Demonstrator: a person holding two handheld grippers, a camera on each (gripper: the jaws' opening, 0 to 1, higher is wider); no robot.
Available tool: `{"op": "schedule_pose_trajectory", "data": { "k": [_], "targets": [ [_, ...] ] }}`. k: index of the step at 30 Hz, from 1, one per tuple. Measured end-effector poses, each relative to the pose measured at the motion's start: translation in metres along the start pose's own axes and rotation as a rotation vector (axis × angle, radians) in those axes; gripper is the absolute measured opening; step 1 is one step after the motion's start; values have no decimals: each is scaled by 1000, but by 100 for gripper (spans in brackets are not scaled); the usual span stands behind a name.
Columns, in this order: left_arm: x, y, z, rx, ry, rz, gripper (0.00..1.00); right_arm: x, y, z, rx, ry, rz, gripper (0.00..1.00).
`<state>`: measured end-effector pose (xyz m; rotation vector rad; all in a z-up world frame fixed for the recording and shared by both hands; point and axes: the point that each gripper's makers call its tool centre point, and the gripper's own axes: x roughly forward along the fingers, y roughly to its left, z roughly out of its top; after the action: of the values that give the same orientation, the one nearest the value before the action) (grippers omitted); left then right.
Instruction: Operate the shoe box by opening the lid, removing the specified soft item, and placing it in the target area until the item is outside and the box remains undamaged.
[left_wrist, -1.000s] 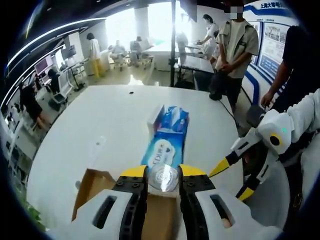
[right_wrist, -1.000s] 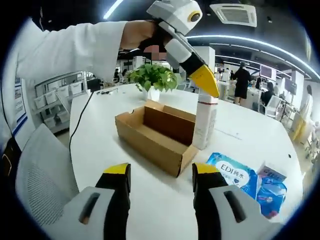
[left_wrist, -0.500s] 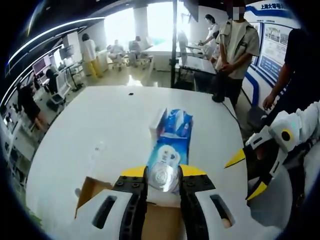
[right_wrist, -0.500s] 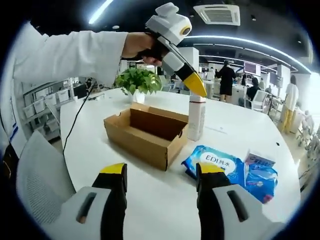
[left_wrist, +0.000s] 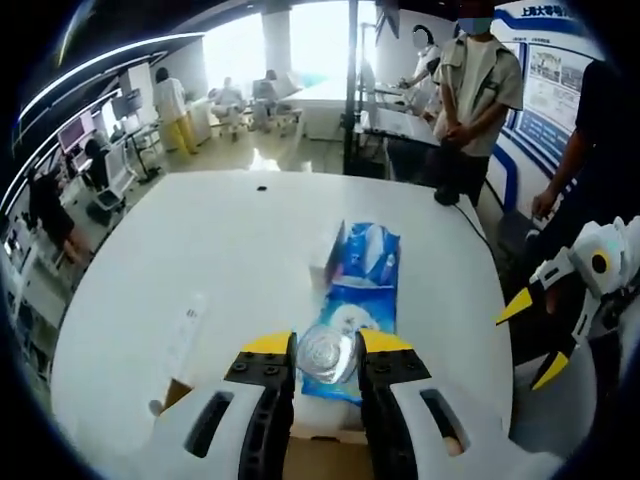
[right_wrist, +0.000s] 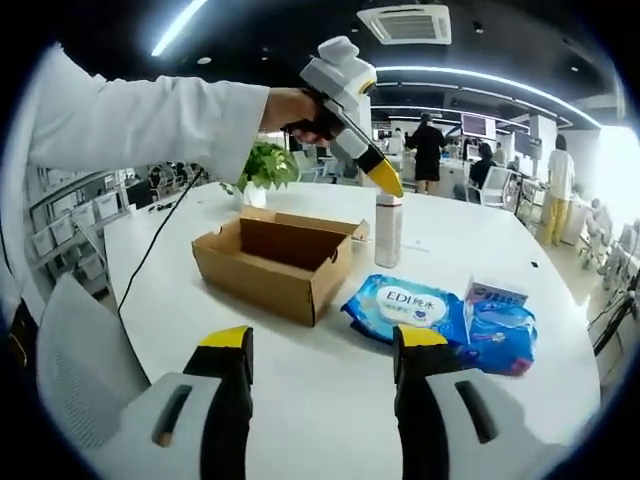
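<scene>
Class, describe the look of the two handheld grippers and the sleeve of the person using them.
Both the left gripper and the right gripper have white bodies, black jaws and yellow tips, with slots in the white housings. Seen from the right gripper view, the left one is a white, pistol-like tool. The sleeve is white and long.

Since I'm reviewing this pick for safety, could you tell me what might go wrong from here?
1. The left gripper pinches the white bottle only at its cap; it could tip or slip on release.
2. The bottle stands close beside the cardboard box, so a swing might knock the box wall.
3. The blue tissue packs lie near; a falling bottle could land on them.
</scene>
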<state>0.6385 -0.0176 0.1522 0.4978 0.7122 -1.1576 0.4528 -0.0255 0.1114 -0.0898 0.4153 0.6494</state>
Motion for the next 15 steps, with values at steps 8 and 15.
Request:
{"op": "schedule_pose_trajectory", "data": {
  "k": [8, 15],
  "targets": [
    [20, 25, 11, -31, -13, 33, 22, -5, -3, -8, 18, 11, -27, 53],
    [42, 43, 23, -64, -1, 94, 22, -7, -7, -16, 42, 20, -48, 53]
  ]
}}
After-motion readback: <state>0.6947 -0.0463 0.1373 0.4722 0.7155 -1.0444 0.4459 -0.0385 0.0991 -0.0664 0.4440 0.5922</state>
